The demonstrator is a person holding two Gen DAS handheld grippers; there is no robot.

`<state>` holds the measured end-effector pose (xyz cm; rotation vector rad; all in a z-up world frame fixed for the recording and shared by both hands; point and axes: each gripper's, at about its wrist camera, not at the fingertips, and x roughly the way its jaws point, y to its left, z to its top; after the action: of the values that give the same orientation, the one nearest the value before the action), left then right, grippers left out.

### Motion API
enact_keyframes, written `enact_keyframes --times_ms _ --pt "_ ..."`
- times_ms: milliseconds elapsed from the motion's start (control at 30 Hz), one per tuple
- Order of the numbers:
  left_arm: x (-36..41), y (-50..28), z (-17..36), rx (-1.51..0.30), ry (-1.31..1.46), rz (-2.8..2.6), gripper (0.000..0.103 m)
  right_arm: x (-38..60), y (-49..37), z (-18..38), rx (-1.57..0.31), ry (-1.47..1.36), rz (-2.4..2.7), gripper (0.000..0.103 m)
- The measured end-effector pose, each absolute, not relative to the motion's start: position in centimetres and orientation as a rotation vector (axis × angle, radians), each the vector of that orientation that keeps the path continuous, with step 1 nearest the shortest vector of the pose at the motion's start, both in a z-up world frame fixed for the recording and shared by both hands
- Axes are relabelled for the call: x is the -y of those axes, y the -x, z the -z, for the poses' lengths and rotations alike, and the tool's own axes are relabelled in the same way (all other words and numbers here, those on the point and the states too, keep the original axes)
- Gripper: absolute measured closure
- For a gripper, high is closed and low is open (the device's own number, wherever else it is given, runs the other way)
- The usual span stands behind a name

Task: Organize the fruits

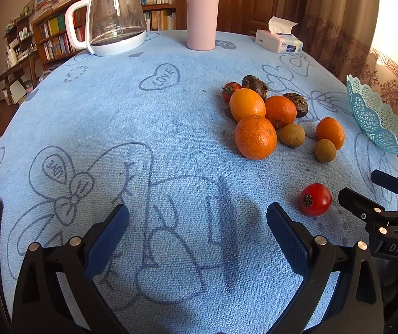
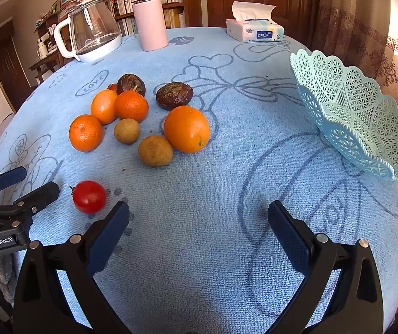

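Note:
Several oranges point(image 2: 187, 129), two brown kiwis point(image 2: 155, 150) and two dark round fruits point(image 2: 173, 95) lie clustered on the blue cloth; the cluster also shows in the left wrist view point(image 1: 255, 137). A red tomato point(image 2: 89, 196) lies apart, nearer me, also in the left wrist view point(image 1: 315, 199). A second tomato point(image 1: 230, 91) sits behind the cluster. A light blue lattice basket point(image 2: 357, 117) stands empty at the right edge. My left gripper point(image 1: 197, 217) is open and empty above the cloth. My right gripper point(image 2: 198, 214) is open and empty, right of the tomato.
A glass kettle point(image 2: 89, 34), a pink flask point(image 2: 149, 18) and a tissue box point(image 2: 254, 29) stand at the table's far side. The blue cloth point(image 2: 199, 181) covers the round table. Bookshelves and a wooden door lie behind. Curtains hang at the right.

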<state>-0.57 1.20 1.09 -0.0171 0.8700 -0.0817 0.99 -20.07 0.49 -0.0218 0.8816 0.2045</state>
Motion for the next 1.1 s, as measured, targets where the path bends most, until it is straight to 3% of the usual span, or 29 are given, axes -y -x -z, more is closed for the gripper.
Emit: enact_keyframes --times_ms 400,533,867,933,1100 --pt "-4.4 1.0 -3.2 -0.784 0.116 0.015 0.005 16.6 1.2 -2.0 -0.849 0.023 -0.354 0.005" --pt "-5.9 1.1 -3.5 -0.772 0.128 -0.038 0.005 15.2 0.8 -1.8 -0.882 0.024 -0.424 0.030" --pt "-7.2 1.1 -3.2 -0.777 0.142 -0.073 0.005 12.9 -0.3 -0.8 -0.920 0.052 -0.458 0.067" --pt "-7.1 1.1 -3.1 -0.775 0.137 -0.075 0.005 13.1 -0.6 -0.8 -0.920 0.052 -0.443 0.072" --pt "-6.7 0.9 -3.1 -0.771 0.125 -0.077 0.005 13.9 -0.3 -1.0 -0.909 0.032 -0.431 0.072"
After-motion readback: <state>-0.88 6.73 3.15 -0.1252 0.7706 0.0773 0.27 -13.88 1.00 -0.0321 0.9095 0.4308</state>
